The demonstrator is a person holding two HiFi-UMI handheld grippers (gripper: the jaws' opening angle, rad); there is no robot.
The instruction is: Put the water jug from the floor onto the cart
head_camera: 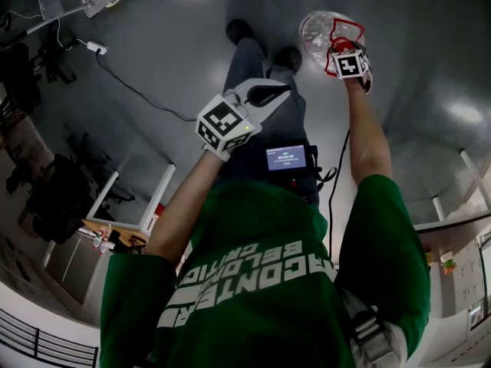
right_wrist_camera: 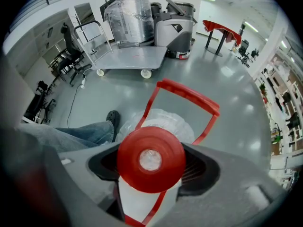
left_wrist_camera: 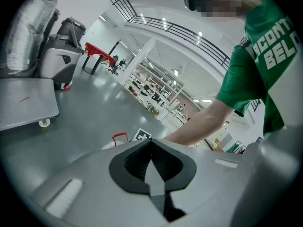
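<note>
The water jug [head_camera: 321, 31] is clear plastic with a red cap [right_wrist_camera: 150, 159] and a thin red carry handle [right_wrist_camera: 189, 94]. It is by the person's feet at the upper right of the head view. My right gripper [head_camera: 338, 53] is shut on its neck just under the cap, jaws either side [right_wrist_camera: 151, 169]. I cannot tell whether the jug's base touches the floor. My left gripper [head_camera: 270, 93] hangs shut and empty in front of the person's legs, jaws together [left_wrist_camera: 151, 161]. The flat grey cart [right_wrist_camera: 132, 58] with a tube handle stands a few steps away [left_wrist_camera: 23, 103].
Behind the cart are a plastic-wrapped load [right_wrist_camera: 130, 14] and a grey floor-cleaning machine [right_wrist_camera: 176, 28]. A red table [right_wrist_camera: 220, 31] stands further back. A black cable [head_camera: 138, 90] runs over the grey floor at left. The person's shoes [head_camera: 242, 31] are beside the jug.
</note>
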